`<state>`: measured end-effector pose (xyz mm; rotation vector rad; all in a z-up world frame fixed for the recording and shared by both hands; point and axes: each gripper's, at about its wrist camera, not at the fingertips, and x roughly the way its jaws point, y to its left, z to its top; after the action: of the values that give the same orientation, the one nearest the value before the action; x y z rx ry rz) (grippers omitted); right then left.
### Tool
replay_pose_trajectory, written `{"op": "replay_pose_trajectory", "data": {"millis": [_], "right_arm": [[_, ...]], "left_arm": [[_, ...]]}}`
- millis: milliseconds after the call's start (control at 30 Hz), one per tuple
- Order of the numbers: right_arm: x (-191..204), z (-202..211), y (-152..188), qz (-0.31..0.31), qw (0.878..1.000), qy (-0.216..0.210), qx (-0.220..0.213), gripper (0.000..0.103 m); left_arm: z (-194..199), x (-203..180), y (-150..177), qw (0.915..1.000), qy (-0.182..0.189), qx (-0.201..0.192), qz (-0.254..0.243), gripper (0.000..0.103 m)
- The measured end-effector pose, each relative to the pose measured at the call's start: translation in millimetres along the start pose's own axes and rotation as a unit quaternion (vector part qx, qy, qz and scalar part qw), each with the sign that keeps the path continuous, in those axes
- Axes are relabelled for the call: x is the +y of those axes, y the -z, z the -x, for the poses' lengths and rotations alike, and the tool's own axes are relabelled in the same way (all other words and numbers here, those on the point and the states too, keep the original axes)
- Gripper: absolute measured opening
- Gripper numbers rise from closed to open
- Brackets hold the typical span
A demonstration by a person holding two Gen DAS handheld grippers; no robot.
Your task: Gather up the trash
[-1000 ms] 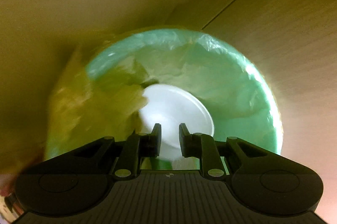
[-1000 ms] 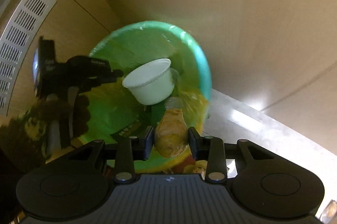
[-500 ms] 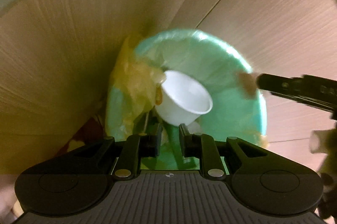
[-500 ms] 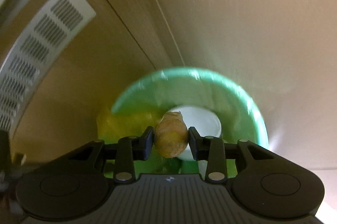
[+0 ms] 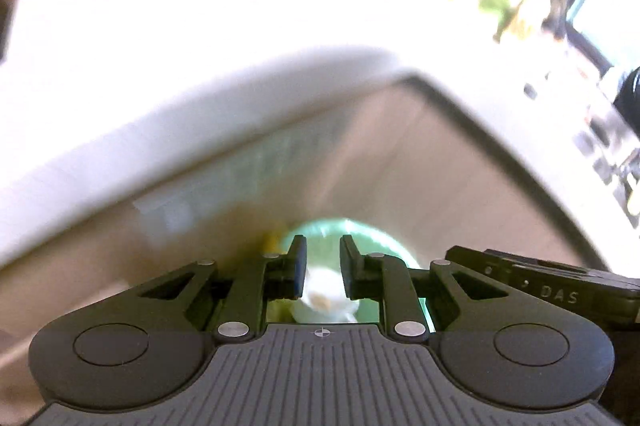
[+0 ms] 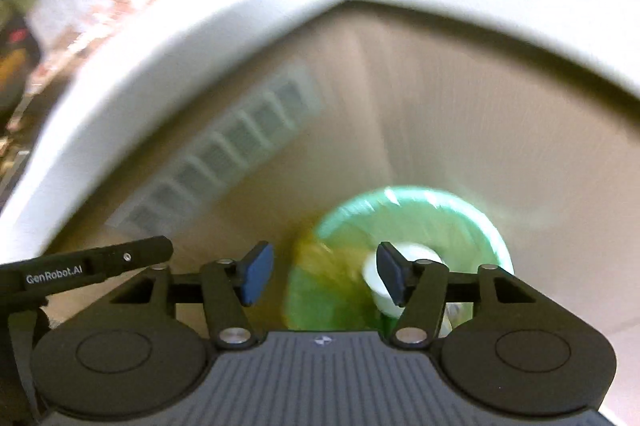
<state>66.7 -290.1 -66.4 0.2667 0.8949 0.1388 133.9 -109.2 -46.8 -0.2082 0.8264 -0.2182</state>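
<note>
A bin lined with a green bag (image 6: pixel 408 222) stands on the floor below a white counter; it also shows in the left wrist view (image 5: pixel 384 238). A white cup (image 6: pixel 378 280) lies inside it, seen between my left fingers (image 5: pixel 324 296) with a brownish piece in it. My right gripper (image 6: pixel 320 272) is open and empty, high above the bin. My left gripper (image 5: pixel 323 262) has a narrow gap and holds nothing. Both views are blurred.
A white countertop edge (image 6: pixel 200 29) curves above wooden cabinet fronts with a vent grille (image 6: pixel 224 149). The other gripper's body shows at the right of the left view (image 5: pixel 560 290) and at the left of the right view (image 6: pixel 80 266). Blurred clutter sits on the counter.
My right gripper has opened and the ginger-like piece has left it. Both grippers have risen well away from the bin, so the counter edge now shows.
</note>
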Motion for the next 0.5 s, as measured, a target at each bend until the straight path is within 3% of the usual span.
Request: {"op": "replay_pose_trajectory", "data": {"millis": [167, 267, 367, 500], "right_arm": [[48.6, 38.1, -28.0, 0.025, 0.996, -0.039, -0.080, 0.075], [74.8, 48.8, -37.4, 0.064, 0.992, -0.060, -0.086, 0.077], [96.3, 57.2, -34.3, 0.112, 0.989, -0.036, -0.093, 0.077], [107.6, 57.9, -31.3, 0.140, 0.987, -0.009, -0.077, 0.080]], "left_arm": [[59.0, -9.0, -16.3, 0.9958, -0.049, -0.070, -0.034, 0.017], [77.3, -16.0, -17.3, 0.9929, -0.062, -0.093, -0.039, 0.014], [83.8, -19.3, -14.9, 0.9918, -0.080, -0.097, -0.023, 0.014], [83.5, -30.5, -10.1, 0.9889, -0.132, -0.065, -0.023, 0.014]]}}
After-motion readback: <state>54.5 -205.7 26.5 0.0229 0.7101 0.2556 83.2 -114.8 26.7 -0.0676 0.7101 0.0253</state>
